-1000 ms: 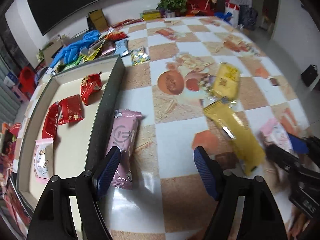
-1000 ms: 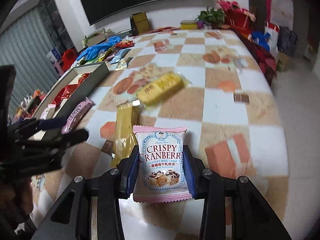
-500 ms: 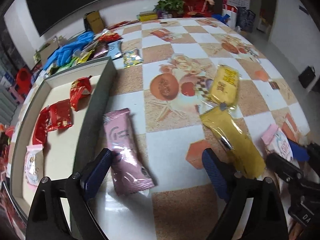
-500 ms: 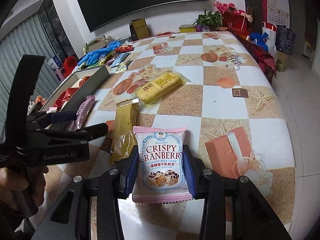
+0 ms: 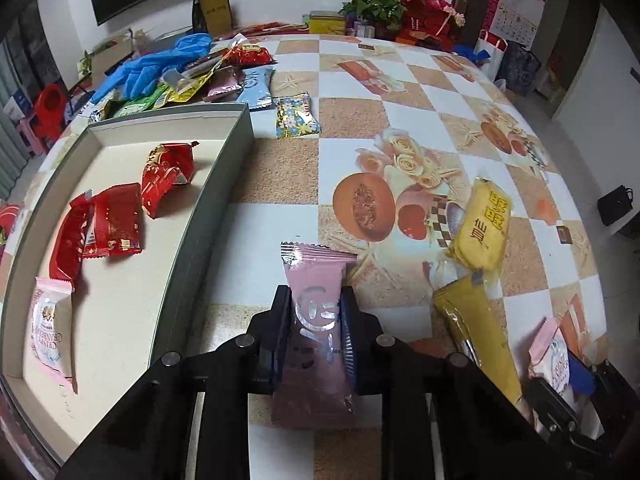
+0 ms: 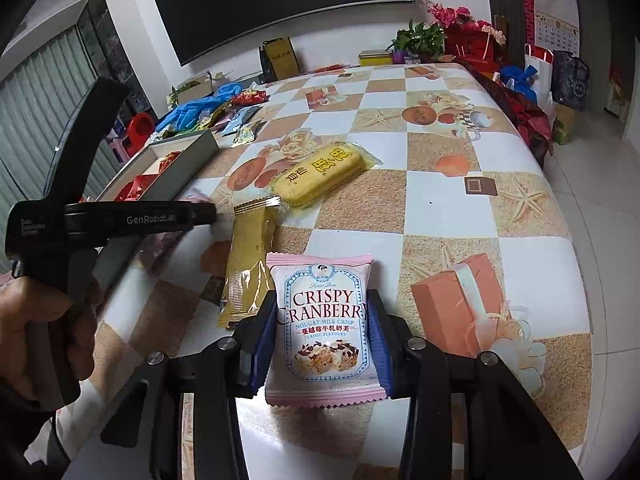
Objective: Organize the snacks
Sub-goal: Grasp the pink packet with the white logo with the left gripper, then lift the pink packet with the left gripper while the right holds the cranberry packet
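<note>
Snacks lie across the checked table [image 5: 420, 128], some already in the grey tray [image 5: 208, 216] at the left. The left gripper [image 5: 314, 322] is clamped tight on a pink wrapper [image 5: 316, 320], its blue pads pressing both long edges; the wrapper's near end is partly hidden behind the black frame. Inside the tray sit 3 red packets [image 5: 116, 220] and 1 pale pink cranberry packet [image 5: 48, 328], cut off at the lens edge. The right gripper [image 6: 322, 338] is closed on a Crispy Cranberry packet [image 6: 322, 324], held by its 2 sides just above the table. Beside it lies a long mustard-yellow pouch [image 6: 246, 272], and farther off a yellow cake bar [image 6: 320, 172]. A heap of mixed wrappers [image 5: 208, 80] beyond the tray, half under blue gloves [image 5: 156, 66], is too jumbled to count. A hand [image 6: 44, 328] grips the left tool's handle, which hides the pink wrapper in the right wrist view.
</note>
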Demonstrator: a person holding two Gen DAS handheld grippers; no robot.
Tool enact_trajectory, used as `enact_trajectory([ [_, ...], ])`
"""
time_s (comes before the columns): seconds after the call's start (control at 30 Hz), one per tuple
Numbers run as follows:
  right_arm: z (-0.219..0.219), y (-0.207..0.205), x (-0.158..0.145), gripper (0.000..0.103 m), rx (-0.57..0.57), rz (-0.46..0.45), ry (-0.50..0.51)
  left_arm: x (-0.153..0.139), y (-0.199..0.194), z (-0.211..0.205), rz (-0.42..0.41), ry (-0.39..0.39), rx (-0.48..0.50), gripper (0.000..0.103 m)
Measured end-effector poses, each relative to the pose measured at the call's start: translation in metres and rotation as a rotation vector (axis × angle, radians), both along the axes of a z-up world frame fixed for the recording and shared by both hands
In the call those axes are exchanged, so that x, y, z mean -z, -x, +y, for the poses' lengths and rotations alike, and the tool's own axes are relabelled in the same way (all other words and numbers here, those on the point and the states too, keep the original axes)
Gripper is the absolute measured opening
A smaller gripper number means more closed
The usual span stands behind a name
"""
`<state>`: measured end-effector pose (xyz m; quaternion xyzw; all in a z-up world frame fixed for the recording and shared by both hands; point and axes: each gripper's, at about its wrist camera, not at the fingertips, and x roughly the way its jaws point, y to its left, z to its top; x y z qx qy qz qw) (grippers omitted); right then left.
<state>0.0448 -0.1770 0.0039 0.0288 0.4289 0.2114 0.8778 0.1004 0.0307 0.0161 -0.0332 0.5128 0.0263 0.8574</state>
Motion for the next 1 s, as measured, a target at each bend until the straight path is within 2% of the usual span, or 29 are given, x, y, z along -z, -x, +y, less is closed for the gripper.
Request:
enact_trajectory([
  [0.13,0.0,0.0,0.0,0.043,0.0,0.0,-0.001,0.0,0.014,-0.001,-0.009,-0.017,0.031,0.026],
  [0.27,0.001,0.0,0.0,0.043,0.0,-0.001,0.007,0.0,0.048,-0.001,-0.027,-0.019,0.078,0.026],
  [0.4,0.002,0.0,0.0,0.043,0.001,-0.003,0.013,0.0,0.088,0.004,-0.04,-0.013,0.119,0.026],
  [0.6,0.003,0.0,0.0,0.043,0.001,-0.004,0.018,0.0,0.119,0.014,-0.068,0.02,0.148,0.027],
  [0.73,0.004,0.001,0.0,0.043,0.002,-0.007,0.028,-0.001,0.125,0.028,-0.084,0.099,0.136,0.039],
  [0.8,0.005,0.001,0.0,0.043,0.003,-0.01,0.035,-0.002,0.127,0.03,-0.082,0.123,0.14,0.041],
  [1.0,0.006,0.002,0.0,0.043,0.006,-0.014,0.048,-0.001,0.13,0.019,-0.084,0.103,0.163,0.06],
])
